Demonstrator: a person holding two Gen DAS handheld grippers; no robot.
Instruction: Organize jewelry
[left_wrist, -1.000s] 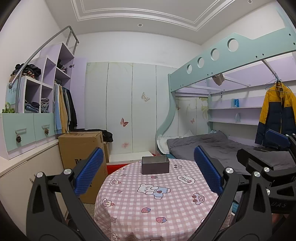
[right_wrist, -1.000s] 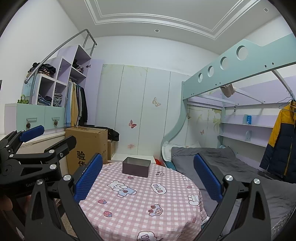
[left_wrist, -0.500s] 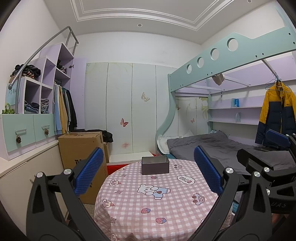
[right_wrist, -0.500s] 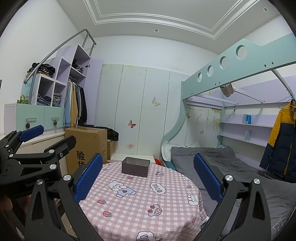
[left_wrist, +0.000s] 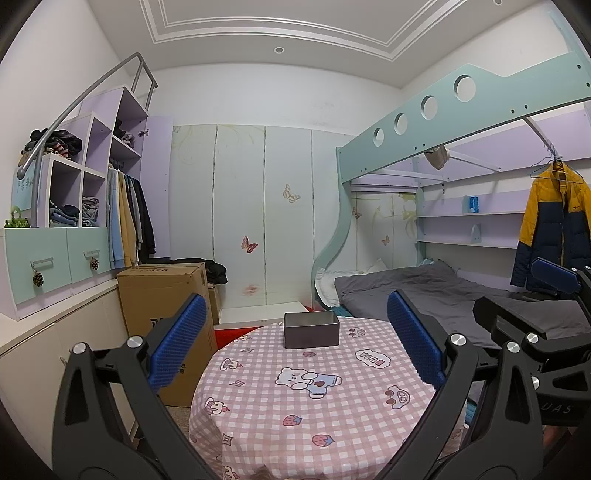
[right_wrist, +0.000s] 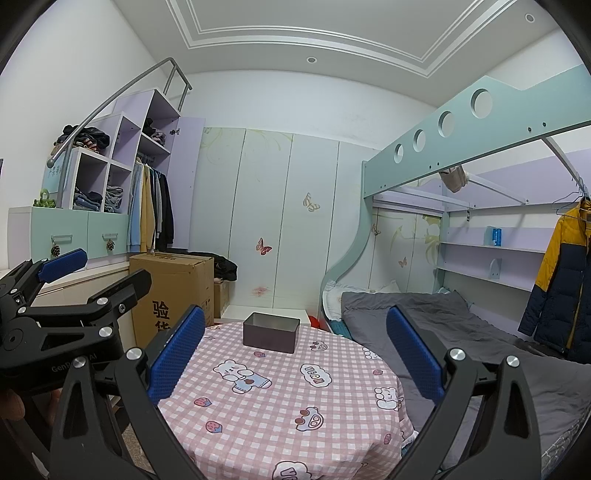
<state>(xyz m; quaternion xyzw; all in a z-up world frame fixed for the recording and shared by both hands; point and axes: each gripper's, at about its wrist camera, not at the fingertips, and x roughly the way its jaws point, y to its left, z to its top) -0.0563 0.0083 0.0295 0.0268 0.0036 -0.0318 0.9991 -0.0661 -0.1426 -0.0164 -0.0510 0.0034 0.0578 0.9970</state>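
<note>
A small grey metal box (left_wrist: 311, 329) sat open at the far side of a round table (left_wrist: 332, 413) with a pink checked cloth. The left gripper (left_wrist: 295, 343) was held above the near edge, its blue pads (left_wrist: 176, 342) wide apart and holding nothing. The right gripper (right_wrist: 295, 347) was beside it, also spread wide with nothing in it. A cardboard box (right_wrist: 173, 291) stood left of the table. A bed (right_wrist: 461, 332) was on the right.

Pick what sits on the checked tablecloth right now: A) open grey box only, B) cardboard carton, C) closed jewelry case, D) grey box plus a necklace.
A: the open grey box stands alone at the far side of the tablecloth; no jewelry shows on the cloth.
</note>
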